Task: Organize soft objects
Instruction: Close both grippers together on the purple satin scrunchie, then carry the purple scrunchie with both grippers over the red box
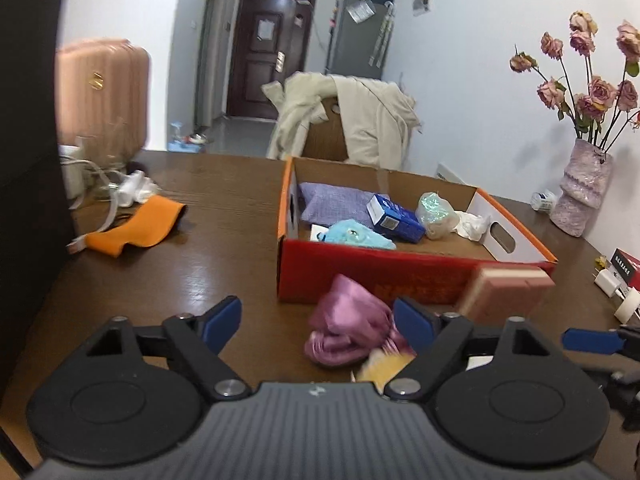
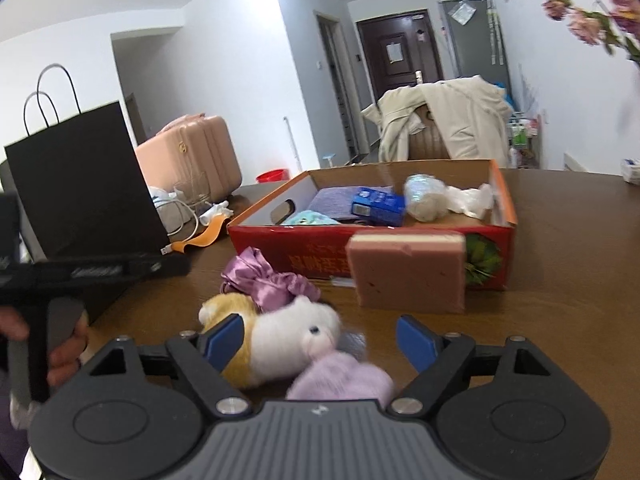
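- Two soft things lie nearest: the plush toy [image 2: 280, 344] sits between the fingers of the right hand-held gripper [image 2: 320, 344], which gapes wide and presses nothing.
- The toy's long axis runs crosswise to those fingers.
- The left hand-held gripper [image 1: 318, 324], also wide and empty, has the purple satin cloth [image 1: 348, 324] just ahead, right of centre.
- Beyond on the tabletop [image 1: 224, 200]: pink sponge [image 2: 406, 270], then box [image 2: 400, 252].

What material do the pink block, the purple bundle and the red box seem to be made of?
Pink block: probably foam sponge, matte, with small pits.
Purple bundle: likely satin fabric, since its folds shine.
Red box: printed cardboard, brown and plain inside.
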